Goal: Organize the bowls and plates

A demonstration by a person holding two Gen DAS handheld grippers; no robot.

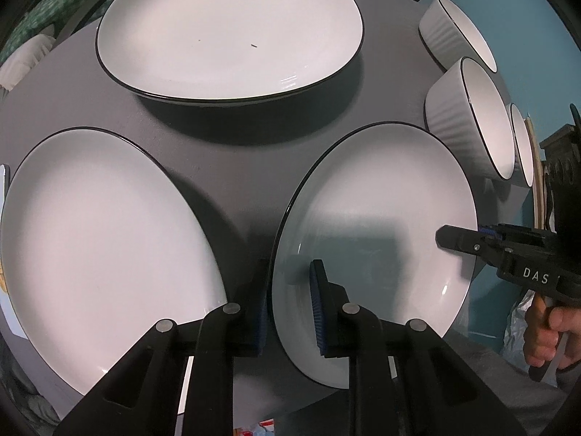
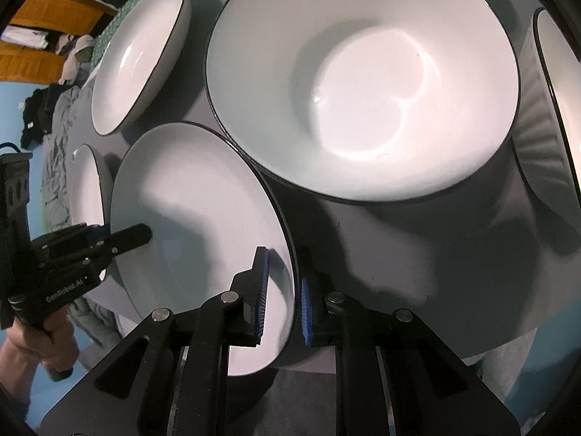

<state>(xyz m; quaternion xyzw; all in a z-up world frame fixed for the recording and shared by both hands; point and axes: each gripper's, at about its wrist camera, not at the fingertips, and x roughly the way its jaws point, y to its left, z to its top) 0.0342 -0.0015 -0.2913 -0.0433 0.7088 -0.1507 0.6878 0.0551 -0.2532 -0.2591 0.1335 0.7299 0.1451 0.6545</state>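
While both grippers clamp its opposite rims, the plate (image 1: 374, 218) sits tilted, glossy white with a thin black edge. Left gripper (image 1: 290, 312) and right gripper (image 2: 283, 298) each pinch the rim between blue pads.

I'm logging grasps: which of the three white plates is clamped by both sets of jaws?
The plate at lower right in the left wrist view, in front of the bowls. The left gripper and right gripper pinch its opposite rims; the other two lie untouched.

Both views are dim at the rim and sharply bowed by the fisheye lens, with dark vignetted corners. Overhead light throws hard shadows onto the grey tabletop (image 1: 225, 167) and small glare streaks on the white plates (image 1: 232, 29). Focus is crisp, without blur.
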